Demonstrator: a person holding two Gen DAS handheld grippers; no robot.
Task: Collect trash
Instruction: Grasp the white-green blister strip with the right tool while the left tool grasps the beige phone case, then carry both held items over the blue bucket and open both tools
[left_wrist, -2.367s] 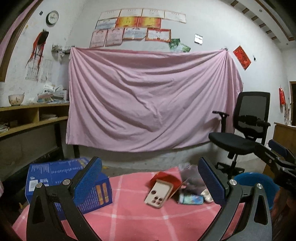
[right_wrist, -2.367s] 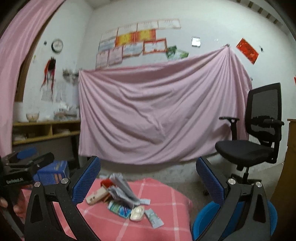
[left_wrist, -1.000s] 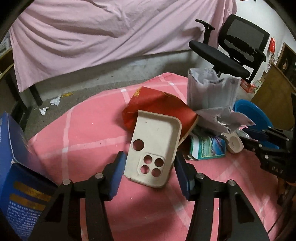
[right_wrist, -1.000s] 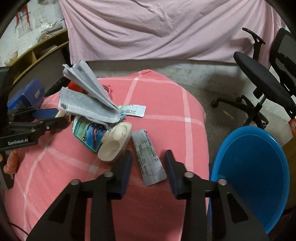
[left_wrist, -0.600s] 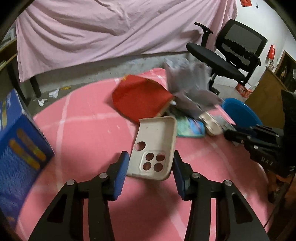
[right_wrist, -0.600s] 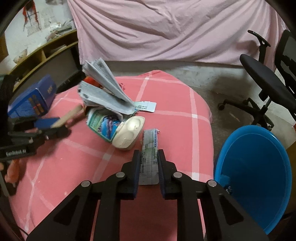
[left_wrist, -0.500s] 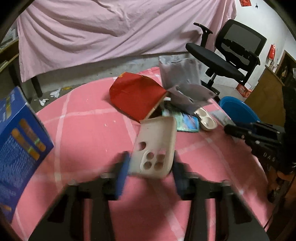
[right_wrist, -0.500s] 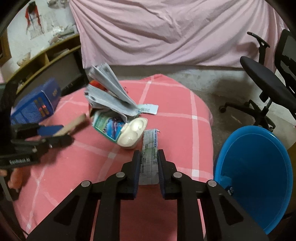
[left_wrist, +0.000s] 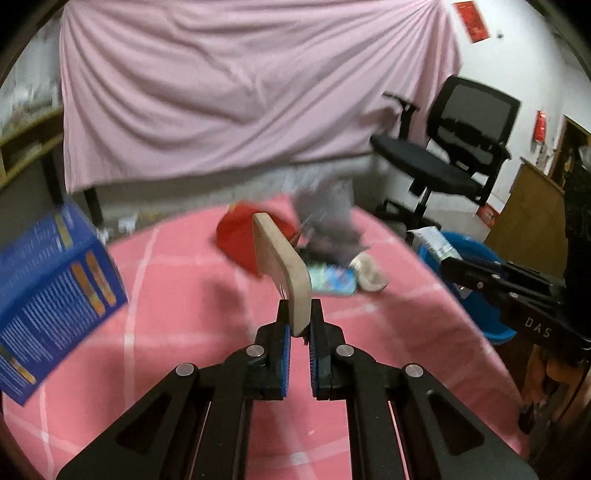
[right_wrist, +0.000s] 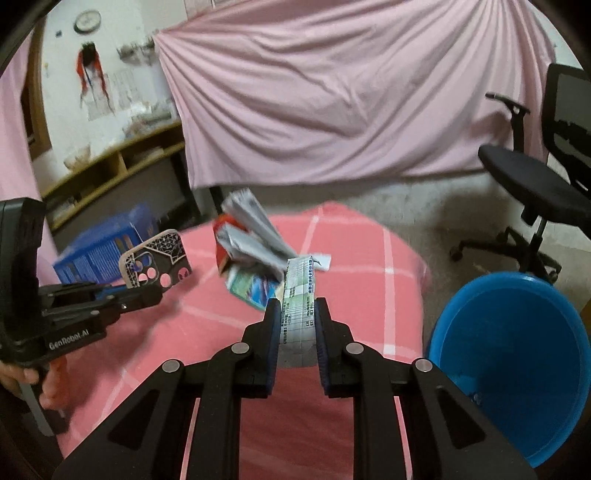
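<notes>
My left gripper (left_wrist: 300, 321) is shut on a beige phone case (left_wrist: 282, 266), held edge-on above the pink cloth; the right wrist view shows this case (right_wrist: 157, 258) with its camera holes. My right gripper (right_wrist: 295, 321) is shut on a silver pill blister strip (right_wrist: 300, 291), lifted off the cloth. In the left wrist view that strip (left_wrist: 432, 242) sticks out of the right gripper at the right. On the cloth remain a red packet (left_wrist: 236, 240), crumpled grey paper (right_wrist: 255, 229), a teal packet (left_wrist: 332, 282) and a cream earbud case (left_wrist: 369, 275). A blue bin (right_wrist: 517, 365) stands at the right.
A blue box (left_wrist: 48, 295) lies on the left of the pink checked cloth (left_wrist: 166, 332). A black office chair (left_wrist: 450, 147) stands behind the blue bin. A pink sheet (right_wrist: 351, 92) hangs on the back wall, with wooden shelves (right_wrist: 110, 162) at the left.
The left jaws closed on the phone case and lifted it, turning it edge-on. The right jaws closed on the blister strip and raised it off the cloth.
</notes>
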